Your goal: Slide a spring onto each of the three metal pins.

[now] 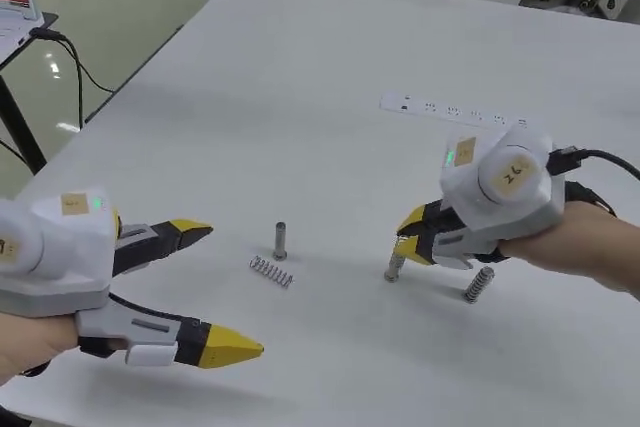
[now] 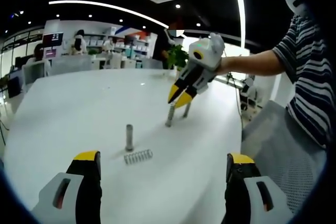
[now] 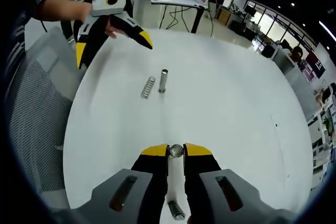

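One bare metal pin (image 1: pixel 280 240) (image 2: pixel 129 137) (image 3: pixel 164 80) stands upright mid-table, with a loose spring (image 1: pixel 271 271) (image 2: pixel 138 156) (image 3: pixel 148 87) lying beside it. My right gripper (image 1: pixel 405 235) (image 3: pixel 176 153) is shut on a second spring (image 3: pixel 176 150), seen end-on between its yellow tips. It holds that spring at the top of another pin (image 1: pixel 394 267) (image 2: pixel 170 115). A third pin wearing a spring (image 1: pixel 478 285) (image 3: pixel 176 211) stands beneath the right gripper's body. My left gripper (image 1: pixel 225 290) (image 2: pixel 164 163) is open and holds nothing, a short way left of the loose spring.
A white power strip (image 1: pixel 452 112) lies further back on the white table (image 1: pixel 300 97). The table's near edge runs just below the left gripper. A grey mesh chair (image 3: pixel 37 108) stands beside the table on the person's side.
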`<state>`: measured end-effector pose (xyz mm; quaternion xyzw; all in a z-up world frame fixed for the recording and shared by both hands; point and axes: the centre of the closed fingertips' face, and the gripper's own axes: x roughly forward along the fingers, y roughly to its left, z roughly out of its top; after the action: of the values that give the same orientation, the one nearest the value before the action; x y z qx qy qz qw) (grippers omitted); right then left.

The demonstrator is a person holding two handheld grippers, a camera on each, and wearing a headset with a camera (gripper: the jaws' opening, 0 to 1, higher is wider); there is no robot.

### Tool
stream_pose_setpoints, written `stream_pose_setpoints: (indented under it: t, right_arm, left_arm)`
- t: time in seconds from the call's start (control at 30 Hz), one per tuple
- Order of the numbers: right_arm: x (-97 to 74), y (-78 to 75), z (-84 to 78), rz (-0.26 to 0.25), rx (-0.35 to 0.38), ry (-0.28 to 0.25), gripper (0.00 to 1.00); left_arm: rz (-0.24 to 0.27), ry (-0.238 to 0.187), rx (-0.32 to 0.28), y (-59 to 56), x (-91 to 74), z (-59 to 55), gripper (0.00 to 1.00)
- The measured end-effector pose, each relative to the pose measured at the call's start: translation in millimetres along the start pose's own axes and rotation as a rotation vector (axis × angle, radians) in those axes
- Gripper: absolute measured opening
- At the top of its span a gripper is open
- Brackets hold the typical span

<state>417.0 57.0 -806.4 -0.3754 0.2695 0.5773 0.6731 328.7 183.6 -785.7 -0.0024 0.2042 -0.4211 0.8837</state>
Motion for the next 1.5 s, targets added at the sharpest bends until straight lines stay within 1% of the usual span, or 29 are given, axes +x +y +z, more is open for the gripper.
stream_pose_setpoints:
  t: [0.13, 0.27, 0.47, 0.5, 0.67, 0.97, 1.03, 1.1, 1.3, 1.43, 1.5]
  right_arm:
    - [5.6, 1.0, -5.9, 0.003, 0.008, 0.015, 0.08]
    - [8.2, 0.9, -7.5, 0.002, 0.034, 0.010, 0.08]
    - [11.3, 2.6, -11.9, 0.009, 0.031, 0.023, 0.08]
    - [11.3, 2.2, -9.8, 0.006, 0.031, 0.009, 0.08]
    - [10.9, 1.3, -9.9, 0.003, 0.035, 0.013, 0.08]
    - [3.1, 1.1, -4.5, 0.000, 0.033, -0.012, 0.10]
    - [2.3, 1.3, -5.7, -0.002, 0.037, -0.007, 0.09]
    - [-0.1, 0.9, -6.1, -0.010, 0.025, -0.005, 0.09]
    - [-12.6, 3.4, 6.2, -0.022, 0.036, -0.060, 0.09]
    - [-18.2, 7.0, 15.4, -0.024, 0.082, -0.124, 0.10]
    - [-21.3, 8.8, 19.8, -0.028, 0.129, -0.169, 0.10]
  left_arm:
    - [0.001, 0.002, -0.003, 0.6, -0.5, -1.3, 0.96]
    - [-0.002, 0.003, -0.003, 0.0, 0.3, -1.5, 0.96]
    - [-0.005, 0.002, -0.003, -0.9, 2.1, -0.7, 0.96]
    - [-0.006, 0.002, -0.004, -1.0, 2.3, -0.6, 0.96]
    - [-0.007, 0.003, -0.003, -2.0, 2.7, -0.3, 0.95]
    - [-0.007, 0.003, -0.001, -2.8, 4.0, 3.3, 0.94]
    - [-0.008, 0.001, 0.000, -3.6, 4.7, 4.6, 0.94]
    - [-0.007, 0.001, 0.002, -4.1, 5.0, 5.3, 0.94]
    - [-0.006, 0.001, 0.003, -5.3, 3.8, 5.6, 0.95]
    - [-0.003, 0.001, 0.001, -5.9, 2.8, 6.9, 0.95]
    - [-0.002, -0.007, 0.002, -6.6, 2.4, 9.8, 0.96]
